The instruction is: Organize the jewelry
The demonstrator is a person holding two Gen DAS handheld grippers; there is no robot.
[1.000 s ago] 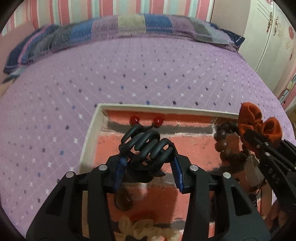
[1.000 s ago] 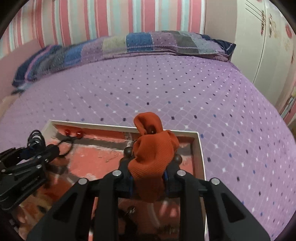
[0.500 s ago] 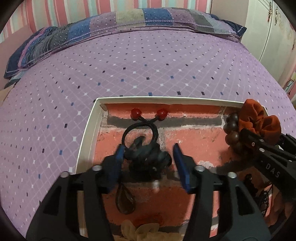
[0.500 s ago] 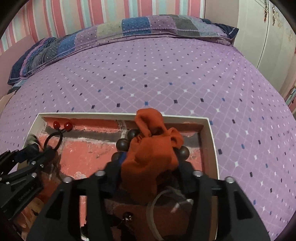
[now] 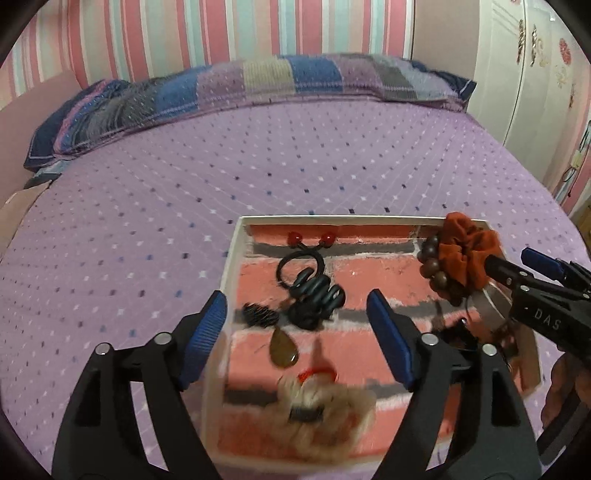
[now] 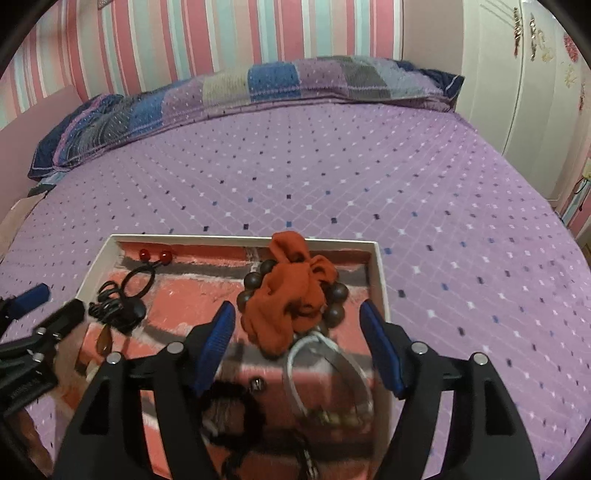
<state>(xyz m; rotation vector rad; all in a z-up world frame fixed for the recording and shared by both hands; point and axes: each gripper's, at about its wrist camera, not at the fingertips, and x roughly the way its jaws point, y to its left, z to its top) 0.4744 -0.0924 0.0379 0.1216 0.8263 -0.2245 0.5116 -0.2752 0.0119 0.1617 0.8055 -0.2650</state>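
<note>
Right gripper [image 5: 517, 264] arm reads "DAS" in white letters.

A wide bed [image 6: 332, 177] fills most of the room, spread with a purple cover dotted in small white and dark diamonds. Along its far edge lies a long patchwork pillow [image 6: 258, 88] in blue, grey and lilac blocks. Behind it the wall [image 6: 221, 33] runs in upright pink, white and pale teal stripes. At the bed's right edge stands a cream wardrobe [image 6: 517, 74] with ornate handles and small flower stickers. The light is soft and even.
</note>
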